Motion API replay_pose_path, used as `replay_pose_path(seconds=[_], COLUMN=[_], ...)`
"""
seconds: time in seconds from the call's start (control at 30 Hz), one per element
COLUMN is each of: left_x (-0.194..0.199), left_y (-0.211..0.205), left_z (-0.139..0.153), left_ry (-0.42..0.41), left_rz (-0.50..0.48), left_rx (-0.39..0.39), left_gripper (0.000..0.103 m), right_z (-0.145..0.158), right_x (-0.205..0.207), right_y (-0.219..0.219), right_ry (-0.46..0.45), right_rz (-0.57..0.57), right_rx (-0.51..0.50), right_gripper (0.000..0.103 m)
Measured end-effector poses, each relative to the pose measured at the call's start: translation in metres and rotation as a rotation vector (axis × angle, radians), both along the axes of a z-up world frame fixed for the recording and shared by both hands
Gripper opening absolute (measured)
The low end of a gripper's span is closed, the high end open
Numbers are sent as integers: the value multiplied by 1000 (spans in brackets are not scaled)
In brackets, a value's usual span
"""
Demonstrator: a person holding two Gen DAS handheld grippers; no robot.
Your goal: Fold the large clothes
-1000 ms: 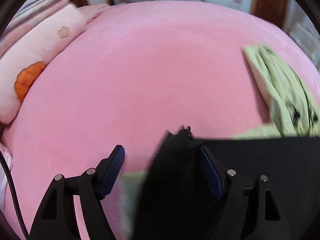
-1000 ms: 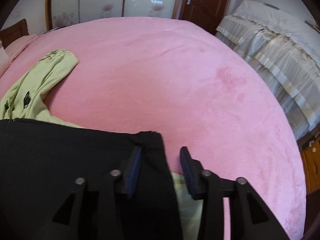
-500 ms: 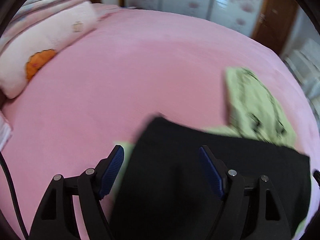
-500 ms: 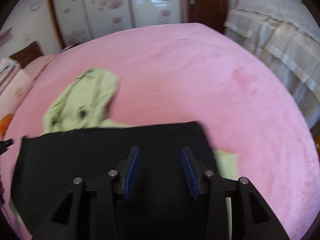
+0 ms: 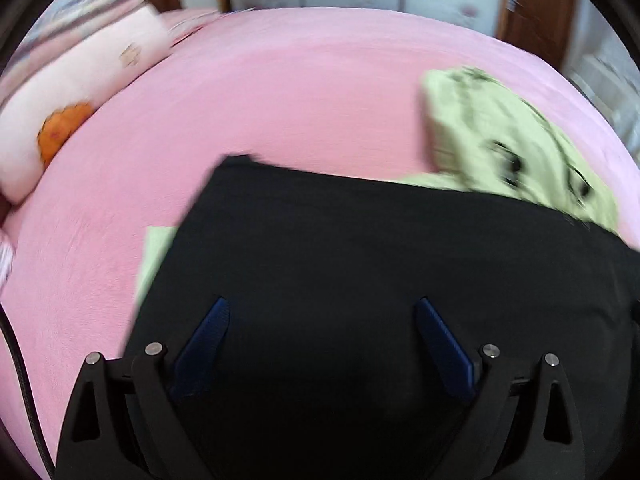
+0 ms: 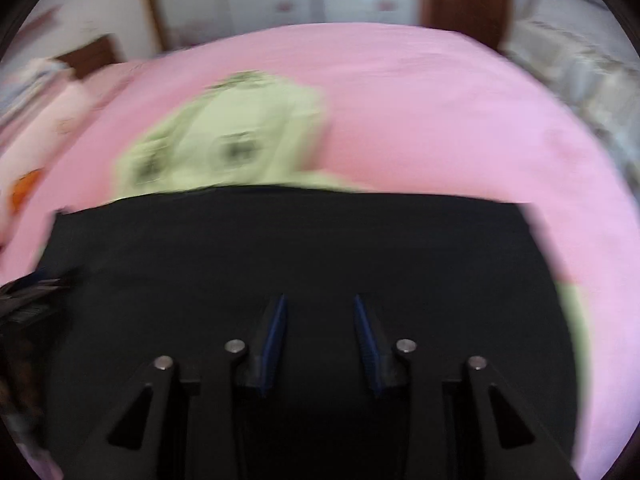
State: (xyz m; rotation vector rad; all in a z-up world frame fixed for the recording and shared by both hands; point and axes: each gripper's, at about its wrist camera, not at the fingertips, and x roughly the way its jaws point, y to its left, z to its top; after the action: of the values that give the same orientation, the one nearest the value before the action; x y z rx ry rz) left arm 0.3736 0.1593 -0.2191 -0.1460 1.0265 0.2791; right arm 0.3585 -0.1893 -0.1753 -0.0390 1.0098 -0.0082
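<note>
- The left gripper (image 5: 320,320) is tilting down over the black garment (image 5: 360,260), jaws opening wide, gripping nothing.
- The right gripper (image 6: 320,312) is angling down likewise, jaws closing, pads apart.
- The black garment is lying flat on the pink bed (image 5: 280,92), overlapping a green garment (image 5: 492,136).

Bright daylight, heavy motion blur, fisheye-warped dark edges.

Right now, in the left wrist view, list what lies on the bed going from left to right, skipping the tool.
Pale pink pillow → black garment → light green garment, all on the pink bed cover.
</note>
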Motion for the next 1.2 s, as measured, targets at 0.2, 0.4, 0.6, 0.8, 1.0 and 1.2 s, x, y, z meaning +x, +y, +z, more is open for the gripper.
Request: replay_pose_path(seconds=[0.2, 0.4, 0.6, 0.8, 1.0, 1.2], left_x=[-15, -51, -126, -182, -179, -184], left_y=[52, 35, -25, -58, -34, -1], left_z=[-4, 24, 62, 56, 19, 13], left_ry=[12, 1, -73, -114, -11, 7], left_rz=[96, 50, -59, -59, 26, 93], left_rx=[-41, -55, -112, -149, -39, 22], left_gripper=[98, 98, 98, 98, 98, 98], right_z=[-6, 34, 56, 38, 3, 4], right_x=[-9, -57, -126, -182, -189, -188], right_y=[-113, -97, 0, 96, 89, 6], right_ry=[28, -58, -77, -54, 43, 6], right_rz=[-241, -191, 44, 231, 215, 38], right_rx=[-23, 67, 259, 265, 237, 96], right_gripper=[35, 37, 37, 37, 37, 37])
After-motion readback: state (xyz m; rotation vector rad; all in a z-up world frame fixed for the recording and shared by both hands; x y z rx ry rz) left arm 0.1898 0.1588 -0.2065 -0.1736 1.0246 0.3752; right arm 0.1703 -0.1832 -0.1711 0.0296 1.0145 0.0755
